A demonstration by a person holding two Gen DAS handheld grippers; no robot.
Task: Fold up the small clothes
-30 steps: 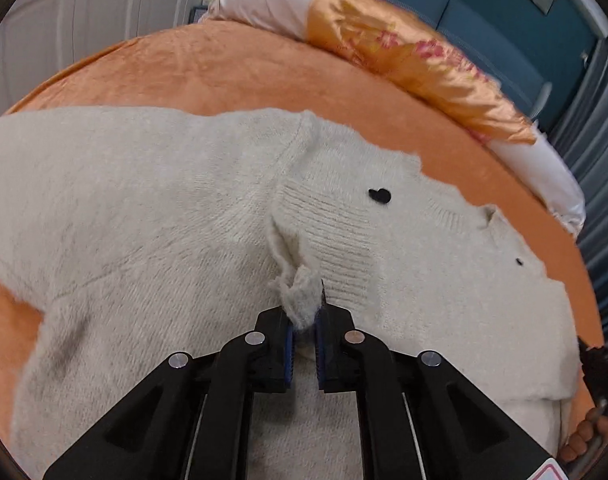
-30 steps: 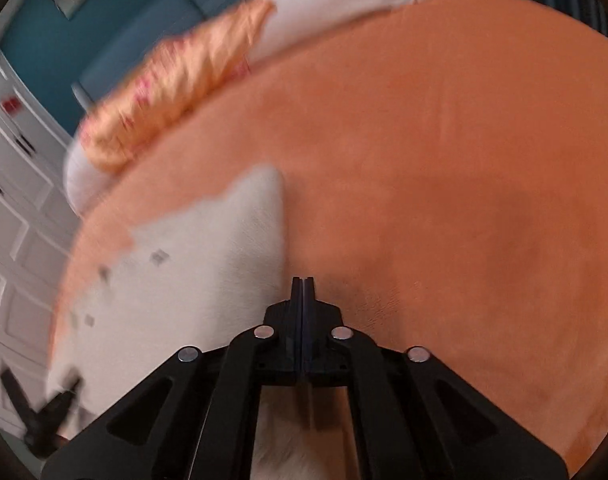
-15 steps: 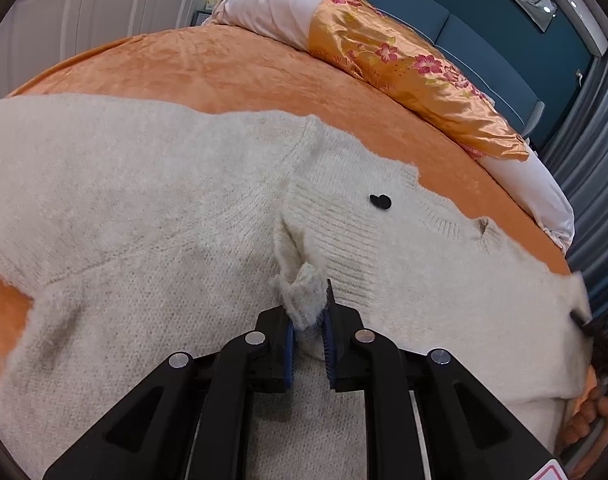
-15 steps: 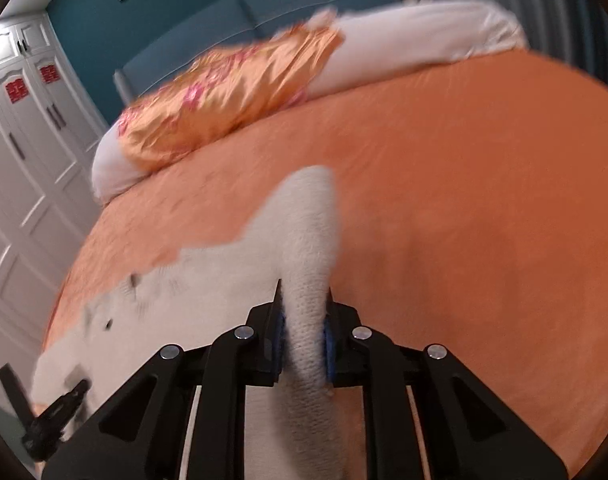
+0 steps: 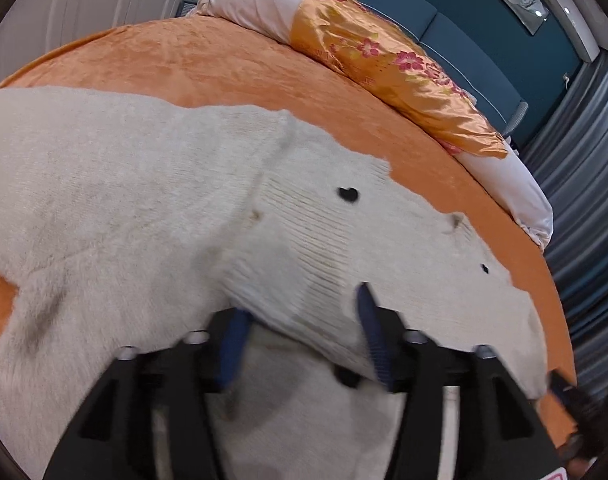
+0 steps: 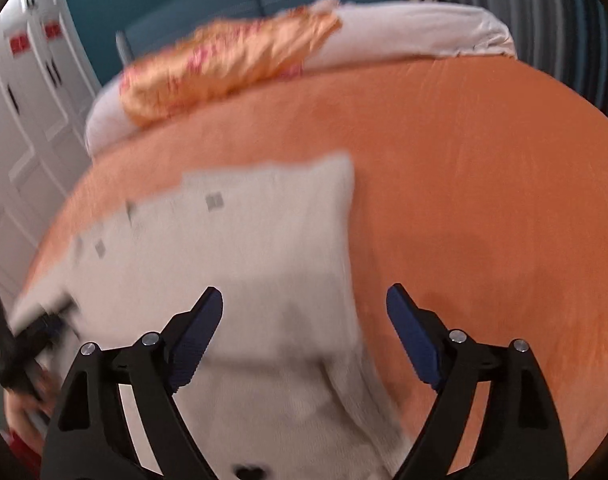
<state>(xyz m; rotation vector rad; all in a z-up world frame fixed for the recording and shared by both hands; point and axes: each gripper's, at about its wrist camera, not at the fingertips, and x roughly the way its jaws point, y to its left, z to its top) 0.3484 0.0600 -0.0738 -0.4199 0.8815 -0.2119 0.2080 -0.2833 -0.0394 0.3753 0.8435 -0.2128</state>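
Observation:
A cream knitted cardigan [image 5: 152, 200] with small black heart buttons lies spread on the orange bed, its ribbed edge folded over. My left gripper [image 5: 300, 328] is open, its blue pads either side of the folded ribbed edge, which drapes loosely between them. In the right wrist view the cardigan [image 6: 240, 248] lies ahead and under my right gripper [image 6: 304, 316], which is open wide above the cloth and holds nothing. Both views are blurred.
The orange bedspread [image 6: 483, 200] stretches free to the right. An orange floral pillow [image 5: 383, 64] and a white bolster [image 6: 403, 28] lie along the headboard. White wardrobes [image 6: 16, 112] stand on the left, grey curtains [image 5: 583, 160] on the right.
Both grippers have opened and let go of the cloth they held. The folded edge has dropped onto the cardigan.

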